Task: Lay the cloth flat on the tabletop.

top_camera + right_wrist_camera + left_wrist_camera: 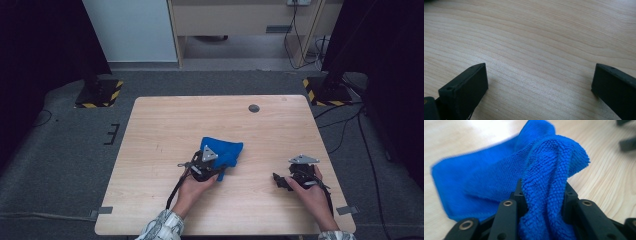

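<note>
A blue microfibre cloth lies crumpled near the middle of the wooden table. My left gripper is at the cloth's near-left edge, low over the table. In the left gripper view a bunched fold of the cloth stands up between the two black jaws and fills the gap, so my left gripper is shut on it; the remainder of the cloth trails onto the table at the left. My right gripper rests near the table's front right, its jaws pointing left. That right gripper is open wide over bare wood.
A small dark round hole sits in the tabletop toward the far edge. Two stand bases with yellow-black tape flank the table's far corners on the grey carpet. Cables run along the floor at the right.
</note>
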Demonstrator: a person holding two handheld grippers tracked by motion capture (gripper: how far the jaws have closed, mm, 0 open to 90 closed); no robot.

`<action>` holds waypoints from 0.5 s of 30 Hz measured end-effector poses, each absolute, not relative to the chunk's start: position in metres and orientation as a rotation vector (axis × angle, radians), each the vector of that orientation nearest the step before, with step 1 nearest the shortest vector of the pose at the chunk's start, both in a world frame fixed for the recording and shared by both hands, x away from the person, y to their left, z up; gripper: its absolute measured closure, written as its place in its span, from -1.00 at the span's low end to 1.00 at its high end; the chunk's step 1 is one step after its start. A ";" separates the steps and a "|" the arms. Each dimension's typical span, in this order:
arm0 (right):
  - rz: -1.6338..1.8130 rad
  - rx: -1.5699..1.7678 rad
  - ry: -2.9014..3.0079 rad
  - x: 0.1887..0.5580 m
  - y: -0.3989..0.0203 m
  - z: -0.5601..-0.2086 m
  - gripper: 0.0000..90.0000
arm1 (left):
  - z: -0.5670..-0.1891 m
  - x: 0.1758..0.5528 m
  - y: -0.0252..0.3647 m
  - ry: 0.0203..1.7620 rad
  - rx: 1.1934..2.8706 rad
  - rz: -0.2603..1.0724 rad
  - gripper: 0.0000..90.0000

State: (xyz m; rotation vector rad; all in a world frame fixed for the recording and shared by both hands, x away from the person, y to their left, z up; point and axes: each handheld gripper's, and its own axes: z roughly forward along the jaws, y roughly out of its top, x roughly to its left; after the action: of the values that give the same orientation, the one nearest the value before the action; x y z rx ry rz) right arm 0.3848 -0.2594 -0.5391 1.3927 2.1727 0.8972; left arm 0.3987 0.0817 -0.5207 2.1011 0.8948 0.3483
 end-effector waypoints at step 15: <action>0.985 1.279 2.162 0.378 -0.256 -0.521 -0.66 | -0.491 0.383 0.086 0.823 1.959 0.365 -0.89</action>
State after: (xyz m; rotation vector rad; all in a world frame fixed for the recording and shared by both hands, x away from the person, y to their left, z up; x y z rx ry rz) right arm 0.3782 -0.2559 -0.5208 1.2785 2.1621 0.9848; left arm 0.3833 0.0859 -0.4907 1.9592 0.8229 0.3645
